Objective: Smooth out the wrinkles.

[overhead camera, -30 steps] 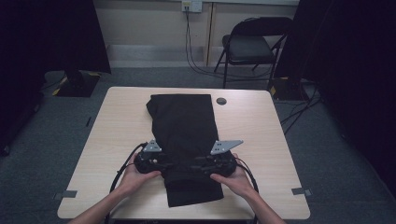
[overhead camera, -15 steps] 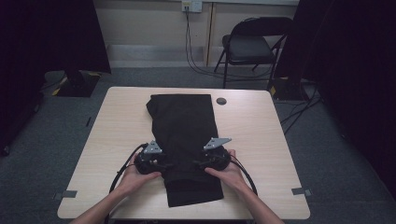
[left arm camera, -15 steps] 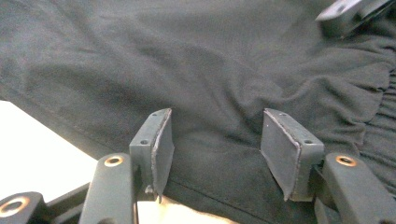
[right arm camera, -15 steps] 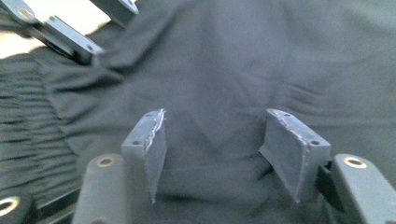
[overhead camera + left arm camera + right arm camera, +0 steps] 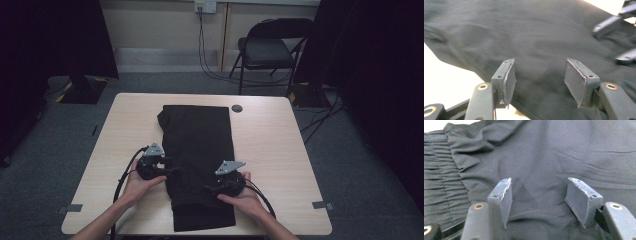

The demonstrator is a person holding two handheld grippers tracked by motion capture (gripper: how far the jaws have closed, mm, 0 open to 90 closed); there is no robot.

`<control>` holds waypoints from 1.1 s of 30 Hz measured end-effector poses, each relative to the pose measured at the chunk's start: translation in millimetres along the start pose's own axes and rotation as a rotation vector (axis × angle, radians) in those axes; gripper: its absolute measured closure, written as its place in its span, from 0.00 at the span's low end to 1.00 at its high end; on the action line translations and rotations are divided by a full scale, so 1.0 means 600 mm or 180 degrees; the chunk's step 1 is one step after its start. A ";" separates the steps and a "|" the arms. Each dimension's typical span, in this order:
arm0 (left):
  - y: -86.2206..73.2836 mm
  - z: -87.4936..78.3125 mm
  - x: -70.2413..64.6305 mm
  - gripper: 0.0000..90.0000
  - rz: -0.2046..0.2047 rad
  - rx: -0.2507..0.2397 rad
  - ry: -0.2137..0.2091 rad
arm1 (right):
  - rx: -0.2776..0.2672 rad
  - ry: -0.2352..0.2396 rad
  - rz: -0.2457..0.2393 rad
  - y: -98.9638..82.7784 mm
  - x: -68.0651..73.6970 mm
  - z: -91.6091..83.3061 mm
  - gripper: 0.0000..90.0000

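Note:
A black garment (image 5: 200,135) lies folded lengthwise down the middle of the table. My left gripper (image 5: 172,170) comes in at its left edge; its pads (image 5: 510,77) stand apart over the cloth (image 5: 536,32), holding nothing, and have just opened a little further. My right gripper (image 5: 207,189) rests low on the garment's near right part. Its jaws opened within the last second, and only flat fabric (image 5: 549,152) lies between the pads (image 5: 581,200). A gathered elastic band (image 5: 436,187) runs along the left of the right gripper view. The right gripper (image 5: 621,40) also appears in the left gripper view.
The light wooden table (image 5: 280,150) has bare surface on both sides of the garment. A small dark round disc (image 5: 237,108) sits near the far edge. A folding chair (image 5: 270,50) and wall cables stand beyond the table.
The right hand has sunk towards the garment and shifted slightly left and nearer. The left hand has stayed where it was.

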State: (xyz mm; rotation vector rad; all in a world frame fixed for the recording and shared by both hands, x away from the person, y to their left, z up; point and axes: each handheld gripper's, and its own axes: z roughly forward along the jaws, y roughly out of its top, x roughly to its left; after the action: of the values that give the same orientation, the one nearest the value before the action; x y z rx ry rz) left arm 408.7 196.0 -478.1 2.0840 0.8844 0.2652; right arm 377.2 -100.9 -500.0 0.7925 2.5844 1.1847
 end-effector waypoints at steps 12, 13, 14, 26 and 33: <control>-0.006 0.019 0.002 0.43 0.0111 0.0071 0.0027 | 0.0100 0.0273 -0.0018 -0.021 0.046 -0.030 0.42; -0.007 0.023 0.002 0.44 0.0145 0.0088 0.0007 | 0.0127 0.0292 -0.0027 -0.022 0.051 -0.033 0.42; -0.009 0.026 0.002 0.45 0.0152 0.0114 -0.0027 | 0.0156 0.0290 -0.0050 -0.024 0.055 -0.036 0.42; -0.017 0.032 -0.011 0.43 0.0291 0.0136 0.0092 | -0.0191 -0.0072 0.0210 0.053 -0.007 -0.018 0.38; -0.008 0.029 0.000 0.49 0.0265 0.0243 0.0007 | -0.0123 -0.0326 0.0384 0.092 -0.073 0.036 0.37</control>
State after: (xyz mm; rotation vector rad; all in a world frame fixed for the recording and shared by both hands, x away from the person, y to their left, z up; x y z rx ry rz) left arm 414.4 187.4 -492.8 2.1948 0.8216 0.2816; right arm 443.7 -80.7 -475.0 0.9862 2.4545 1.1897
